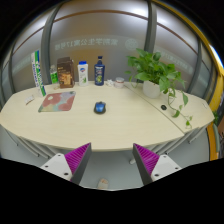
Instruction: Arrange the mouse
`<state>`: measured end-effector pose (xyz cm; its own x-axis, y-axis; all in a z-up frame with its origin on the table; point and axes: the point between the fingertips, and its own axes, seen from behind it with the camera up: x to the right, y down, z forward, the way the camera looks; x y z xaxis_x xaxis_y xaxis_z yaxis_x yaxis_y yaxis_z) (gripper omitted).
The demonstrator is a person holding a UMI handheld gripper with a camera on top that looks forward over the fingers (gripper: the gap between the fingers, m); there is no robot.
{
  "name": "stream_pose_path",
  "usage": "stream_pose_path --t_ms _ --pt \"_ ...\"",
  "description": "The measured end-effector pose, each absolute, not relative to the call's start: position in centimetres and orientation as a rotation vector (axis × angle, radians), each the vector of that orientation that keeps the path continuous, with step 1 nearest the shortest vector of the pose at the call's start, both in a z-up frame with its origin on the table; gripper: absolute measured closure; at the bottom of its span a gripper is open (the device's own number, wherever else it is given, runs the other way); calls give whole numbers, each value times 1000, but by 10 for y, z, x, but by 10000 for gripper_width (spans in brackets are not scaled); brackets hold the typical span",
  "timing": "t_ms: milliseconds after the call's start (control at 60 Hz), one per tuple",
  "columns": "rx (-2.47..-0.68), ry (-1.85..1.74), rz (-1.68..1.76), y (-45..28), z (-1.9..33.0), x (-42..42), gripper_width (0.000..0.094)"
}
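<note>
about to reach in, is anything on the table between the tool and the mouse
Nothing visible does. The mouse sits alone on the bare table, beyond the open tool. The mat lies to its left, and the plant stands off to its right.

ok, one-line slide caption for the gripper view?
Open gripper hovers short of the table; mouse lies beyond its fingers, right of the mousepad.

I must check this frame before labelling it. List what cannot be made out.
- Mouse, gripper view: too small to tell which way it faces.
- Bottle and boxes beyond the mouse pad: labels too small to read.
- Potted plant: leaves hide most of its pot.
- Gripper: jaws open, holding nothing.
</note>
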<state>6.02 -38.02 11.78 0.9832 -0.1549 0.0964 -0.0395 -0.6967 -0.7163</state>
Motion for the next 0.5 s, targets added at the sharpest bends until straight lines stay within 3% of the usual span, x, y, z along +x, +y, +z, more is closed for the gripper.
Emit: stream_pose_path --t_ms 500 --pt "-2309 98 -101 -115 24 43 90"
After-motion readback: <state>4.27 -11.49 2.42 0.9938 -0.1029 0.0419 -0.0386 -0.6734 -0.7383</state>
